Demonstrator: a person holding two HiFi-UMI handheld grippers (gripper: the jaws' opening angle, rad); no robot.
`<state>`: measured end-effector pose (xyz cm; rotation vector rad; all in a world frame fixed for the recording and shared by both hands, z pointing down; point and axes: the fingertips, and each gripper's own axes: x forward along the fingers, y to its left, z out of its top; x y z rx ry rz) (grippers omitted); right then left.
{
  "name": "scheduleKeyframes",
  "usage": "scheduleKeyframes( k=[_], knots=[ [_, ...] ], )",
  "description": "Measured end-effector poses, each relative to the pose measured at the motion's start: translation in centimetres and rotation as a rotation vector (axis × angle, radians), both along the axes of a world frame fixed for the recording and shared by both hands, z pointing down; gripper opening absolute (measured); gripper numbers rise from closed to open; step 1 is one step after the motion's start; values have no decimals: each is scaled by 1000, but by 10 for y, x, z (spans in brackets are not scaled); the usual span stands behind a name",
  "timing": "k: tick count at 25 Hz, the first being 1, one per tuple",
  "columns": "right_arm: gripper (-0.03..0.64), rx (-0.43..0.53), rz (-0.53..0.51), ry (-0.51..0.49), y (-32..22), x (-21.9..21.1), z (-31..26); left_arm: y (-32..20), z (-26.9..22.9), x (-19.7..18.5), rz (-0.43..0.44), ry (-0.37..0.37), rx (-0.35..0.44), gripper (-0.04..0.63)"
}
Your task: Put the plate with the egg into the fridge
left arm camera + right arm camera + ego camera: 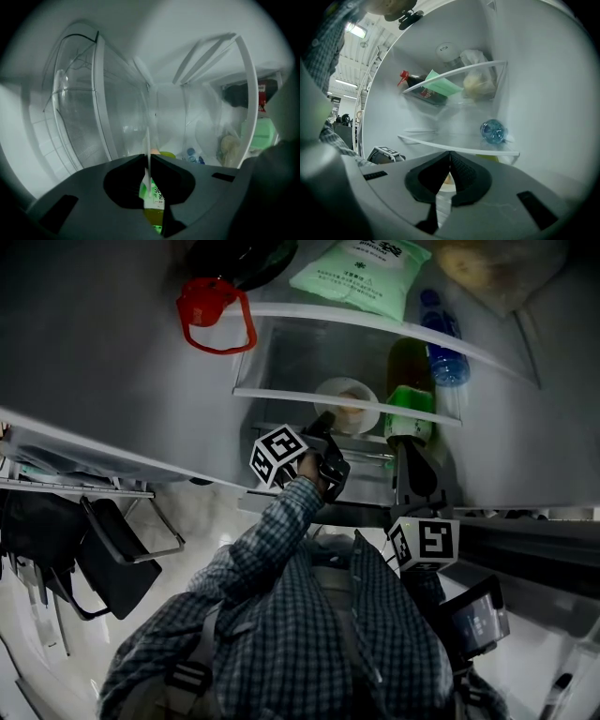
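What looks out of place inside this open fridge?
The dark bottle lies on its side on the upper shelf; its red handle sticks out past the front edge. The blue bottle lies flat too.

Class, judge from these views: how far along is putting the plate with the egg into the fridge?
Done: the fridge is open and the plate with the egg is inside, at the lower glass shelf. In hand: the left gripper is shut on its rim; the right gripper is shut, empty. Left: set it down if not yet resting, which I cannot tell, then release.
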<state>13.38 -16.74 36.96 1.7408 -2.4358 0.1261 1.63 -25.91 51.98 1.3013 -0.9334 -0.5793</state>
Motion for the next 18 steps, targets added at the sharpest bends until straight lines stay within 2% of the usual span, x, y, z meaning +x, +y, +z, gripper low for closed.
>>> scheduleKeyframes(
  k=[13,15,18],
  knots=[
    [6,-20,-20,11,-4,-8,5,-2,-1,5,29,-5,-53,20],
    [6,-43,-42,70,-6,-12,15,-2,0,6,33,-4,-59,20],
    [6,-63,-85,254,-11,-20,35,0,1,7,39,-5,-65,20]
  ],
)
